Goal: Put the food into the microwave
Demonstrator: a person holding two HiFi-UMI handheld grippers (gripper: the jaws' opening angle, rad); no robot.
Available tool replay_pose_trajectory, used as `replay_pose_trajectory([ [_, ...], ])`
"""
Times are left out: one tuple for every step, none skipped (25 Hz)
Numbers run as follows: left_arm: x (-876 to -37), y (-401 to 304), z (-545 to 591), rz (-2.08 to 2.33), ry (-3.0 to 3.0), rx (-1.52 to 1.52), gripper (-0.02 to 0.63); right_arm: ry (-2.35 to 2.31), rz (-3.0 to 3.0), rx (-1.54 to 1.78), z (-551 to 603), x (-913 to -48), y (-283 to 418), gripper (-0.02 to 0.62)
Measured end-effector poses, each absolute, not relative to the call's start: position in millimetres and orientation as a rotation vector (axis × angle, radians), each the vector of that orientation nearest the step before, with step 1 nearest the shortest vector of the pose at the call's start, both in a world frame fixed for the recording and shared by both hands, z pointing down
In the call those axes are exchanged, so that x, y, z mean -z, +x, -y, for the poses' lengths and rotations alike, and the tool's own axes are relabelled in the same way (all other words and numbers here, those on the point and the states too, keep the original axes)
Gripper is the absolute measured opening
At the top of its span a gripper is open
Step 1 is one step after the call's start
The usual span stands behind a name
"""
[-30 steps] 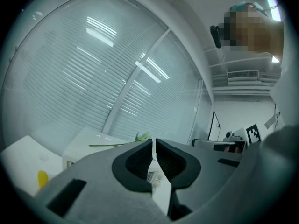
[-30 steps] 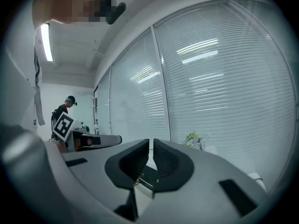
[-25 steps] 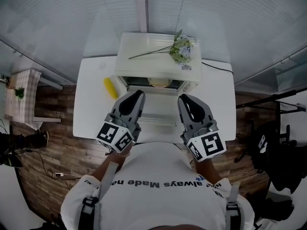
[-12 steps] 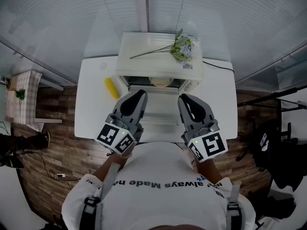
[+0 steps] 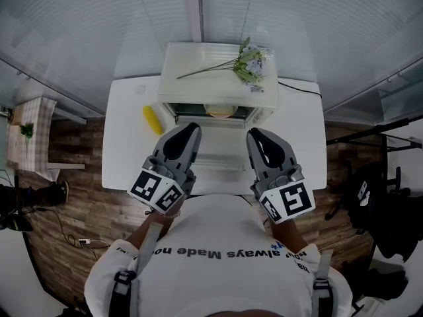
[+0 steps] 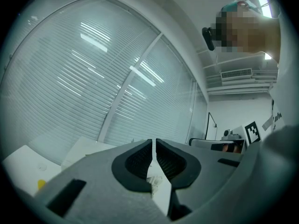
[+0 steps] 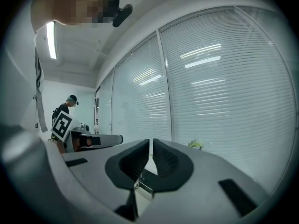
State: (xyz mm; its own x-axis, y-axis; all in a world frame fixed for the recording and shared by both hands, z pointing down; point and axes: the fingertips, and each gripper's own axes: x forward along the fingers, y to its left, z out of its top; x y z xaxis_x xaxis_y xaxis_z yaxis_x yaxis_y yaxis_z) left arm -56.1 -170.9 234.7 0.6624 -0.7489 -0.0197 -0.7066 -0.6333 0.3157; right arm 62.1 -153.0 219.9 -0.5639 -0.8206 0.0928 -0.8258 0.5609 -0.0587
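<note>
Grippers numbered two, both held close to the person's chest over the near edge of a white table (image 5: 125, 152). The left gripper (image 5: 188, 128) and the right gripper (image 5: 256, 133) pointed side by side toward one white microwave (image 5: 218, 78). In each gripper view the jaws stood pressed together with only a hairline slit at the tips, and nothing was held in either the left (image 6: 153, 142) or the right (image 7: 150, 142).

The microwave's door (image 5: 221, 156) hung open, folded down toward the person, directly ahead of both grippers. One pale, round portion of food (image 5: 219, 111) sat inside the cavity, just behind the door opening; its exact kind could not be made out.

One spray of artificial flowers (image 5: 250, 65) lay across the microwave's top, blooms toward the right. One yellow oblong item (image 5: 153, 119) lay on the table just left of the microwave, apart from both grippers. A dark cable (image 5: 301, 88) ran off from the microwave's right side.

Window blinds (image 5: 99, 18) filled the wall behind the table. A small checked side table (image 5: 30, 121) stood well to the left on the wood floor (image 5: 79, 203). A second person (image 7: 70, 104) was visible far off in the right gripper view.
</note>
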Motion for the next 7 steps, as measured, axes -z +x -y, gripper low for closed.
replay_pose_trajectory([
  [-234.3,-56.2,170.6,1.166,2.599,0.215,0.026,1.439,2.728,-0.146,152.9,-219.4,62.2,0.028],
  [-233.8,-56.2,170.5,1.166,2.599,0.215,0.026,1.439,2.728,-0.144,152.9,-218.7,62.3,0.028],
  [-233.3,-56.2,170.4,1.165,2.599,0.215,0.026,1.439,2.729,-0.142,152.9,-217.9,62.3,0.028],
  [-232.7,-56.1,170.4,1.164,2.6,0.214,0.026,1.439,2.73,-0.139,153.0,-217.2,62.1,0.028],
  [-232.3,-56.0,170.4,1.164,2.602,0.212,0.026,1.439,2.73,-0.137,153.1,-216.6,62.0,0.028],
  [-232.0,-55.9,170.4,1.163,2.603,0.21,0.026,1.439,2.73,-0.135,153.2,-216.1,61.8,0.028],
  [-231.8,-55.8,170.3,1.162,2.605,0.208,0.026,1.438,2.73,-0.134,153.3,-215.7,61.6,0.028],
])
